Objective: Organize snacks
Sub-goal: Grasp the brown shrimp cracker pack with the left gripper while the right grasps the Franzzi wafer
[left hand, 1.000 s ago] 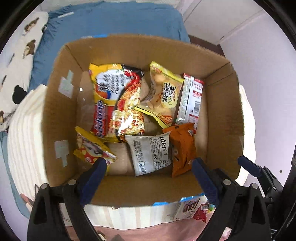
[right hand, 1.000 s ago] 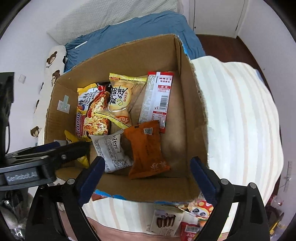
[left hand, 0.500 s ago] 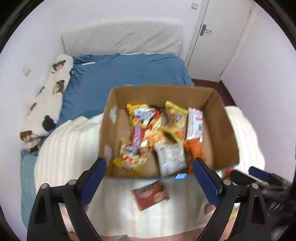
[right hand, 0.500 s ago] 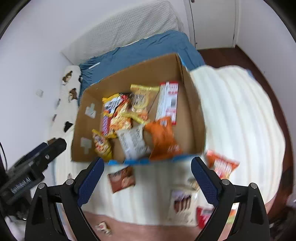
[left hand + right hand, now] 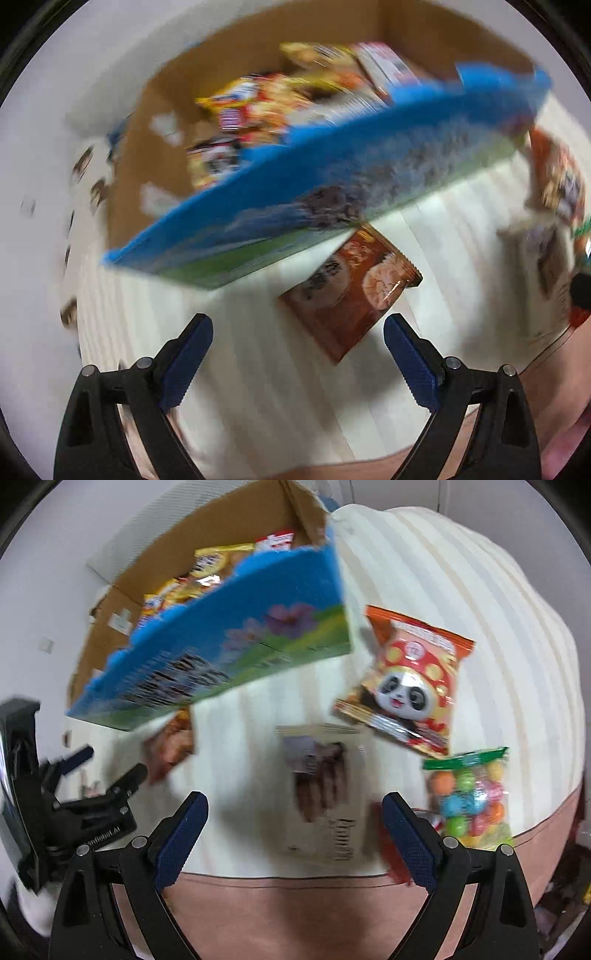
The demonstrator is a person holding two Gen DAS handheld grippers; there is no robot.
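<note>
Both grippers, left gripper (image 5: 297,349) and right gripper (image 5: 293,829), wide, holding nothing. Snack-filled cardboard box (image 5: 207,653) at 11 o'clock. Brown packet (image 5: 351,291) just ahead of left jaws. Panda bag (image 5: 406,683) at 1 o'clock, candy bag (image 5: 469,797) at 3 o'clock, on striped blanket (image 5: 461,590).

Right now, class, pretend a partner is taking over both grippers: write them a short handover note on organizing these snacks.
Left gripper: open, empty, above the brown packet on the striped blanket.
Right gripper: open, empty, over the pale packet.
Cardboard box: on the blanket, already holding several snack packets.
Not yet boxed, lying in front of it: the brown packet, the pale packet, the panda packet, the bag of colourful candies and something red, mostly hidden, beside the right gripper.
Left to do: put these into the box one at a time.
</note>
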